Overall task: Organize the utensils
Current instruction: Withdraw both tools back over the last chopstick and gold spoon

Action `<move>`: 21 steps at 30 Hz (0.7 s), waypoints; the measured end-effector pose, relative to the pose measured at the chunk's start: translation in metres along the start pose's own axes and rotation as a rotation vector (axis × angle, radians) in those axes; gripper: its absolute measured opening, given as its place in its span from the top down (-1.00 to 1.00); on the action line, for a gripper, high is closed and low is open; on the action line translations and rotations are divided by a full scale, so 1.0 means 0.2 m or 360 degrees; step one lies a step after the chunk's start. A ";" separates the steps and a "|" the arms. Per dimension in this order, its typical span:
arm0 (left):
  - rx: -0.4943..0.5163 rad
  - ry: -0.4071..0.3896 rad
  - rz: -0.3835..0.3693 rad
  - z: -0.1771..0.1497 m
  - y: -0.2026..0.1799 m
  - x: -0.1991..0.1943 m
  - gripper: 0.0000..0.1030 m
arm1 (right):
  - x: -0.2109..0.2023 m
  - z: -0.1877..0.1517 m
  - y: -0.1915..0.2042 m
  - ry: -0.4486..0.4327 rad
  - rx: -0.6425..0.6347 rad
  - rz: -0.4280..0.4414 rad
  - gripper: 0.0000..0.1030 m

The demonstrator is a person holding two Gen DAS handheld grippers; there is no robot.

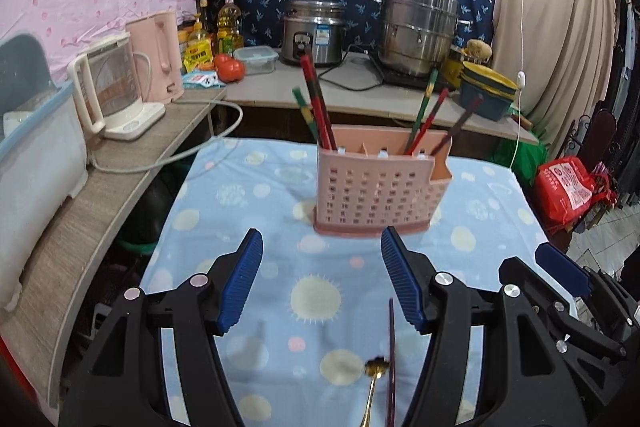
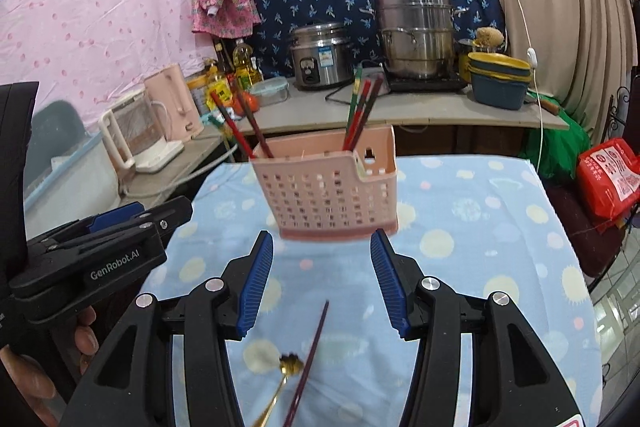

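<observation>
A pink perforated utensil holder (image 1: 376,191) stands on the blue dotted tablecloth (image 1: 248,211) with several red and green chopsticks (image 1: 316,103) upright in it; it also shows in the right wrist view (image 2: 328,195). A dark chopstick (image 1: 391,359) and a gold spoon (image 1: 374,383) lie on the cloth near me, also seen in the right wrist view as chopstick (image 2: 310,355) and spoon (image 2: 286,371). My left gripper (image 1: 322,247) is open and empty above them. My right gripper (image 2: 322,247) is open and empty; it shows at the right edge of the left wrist view (image 1: 560,267).
A wooden shelf (image 1: 120,163) on the left holds two kettles (image 1: 120,83) and a plastic bin (image 1: 36,147). A counter (image 1: 360,87) behind carries a rice cooker (image 1: 314,31), steel steamer pot (image 1: 418,27), stacked bowls (image 1: 486,87), bottles and a tomato. A red bag (image 1: 568,187) sits right.
</observation>
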State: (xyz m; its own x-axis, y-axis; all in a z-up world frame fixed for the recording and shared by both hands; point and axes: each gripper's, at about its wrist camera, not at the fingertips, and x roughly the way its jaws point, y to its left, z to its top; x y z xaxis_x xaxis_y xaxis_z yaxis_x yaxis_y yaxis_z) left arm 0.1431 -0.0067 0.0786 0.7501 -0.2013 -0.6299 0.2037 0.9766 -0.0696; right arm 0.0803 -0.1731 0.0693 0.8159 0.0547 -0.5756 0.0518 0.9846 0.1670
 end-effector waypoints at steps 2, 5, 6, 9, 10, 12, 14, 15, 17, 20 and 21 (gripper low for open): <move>-0.0004 0.0036 0.0003 -0.06 0.00 0.00 -0.14 | -0.01 -0.08 -0.01 0.0047 0.0002 -0.0005 0.03; -0.0010 0.0107 0.0010 -0.18 0.03 0.02 -0.14 | -0.01 -0.18 -0.01 0.0118 0.0001 -0.0008 0.03; -0.0011 0.0130 0.0016 -0.21 0.03 0.02 -0.14 | -0.01 -0.22 -0.01 0.0145 0.0001 -0.0008 0.03; -0.0015 0.0206 0.0029 -0.32 0.05 0.04 -0.14 | -0.01 -0.34 0.00 0.0221 -0.0009 -0.0002 0.03; -0.0014 0.0233 0.0033 -0.36 0.05 0.05 -0.14 | -0.01 -0.38 0.01 0.0251 -0.0010 0.0001 0.03; -0.0017 0.0280 0.0041 -0.43 0.06 0.06 -0.14 | 0.00 -0.45 0.01 0.0302 -0.0008 0.0007 0.03; -0.0025 0.0325 0.0047 -0.50 0.07 0.06 -0.14 | 0.00 -0.52 0.02 0.0345 -0.0015 0.0011 0.03; -0.0025 0.0344 0.0050 -0.53 0.08 0.07 -0.14 | 0.01 -0.55 0.03 0.0365 -0.0018 0.0015 0.03; -0.0027 0.0377 0.0059 -0.58 0.08 0.07 -0.14 | 0.01 -0.61 0.04 0.0404 -0.0025 0.0019 0.03; -0.0037 0.0431 0.0065 -0.66 0.09 0.08 -0.14 | 0.02 -0.69 0.07 0.0460 -0.0039 0.0029 0.03; -0.0035 0.0443 0.0067 -0.68 0.10 0.08 -0.14 | 0.02 -0.72 0.08 0.0478 -0.0045 0.0032 0.03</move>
State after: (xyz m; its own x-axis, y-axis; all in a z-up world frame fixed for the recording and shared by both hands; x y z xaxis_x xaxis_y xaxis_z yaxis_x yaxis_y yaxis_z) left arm 0.0733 0.0194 -0.0373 0.5556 -0.1350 -0.8204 0.1603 0.9856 -0.0537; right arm 0.0017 -0.1333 -0.0468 0.6098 0.1167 -0.7840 0.0178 0.9868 0.1607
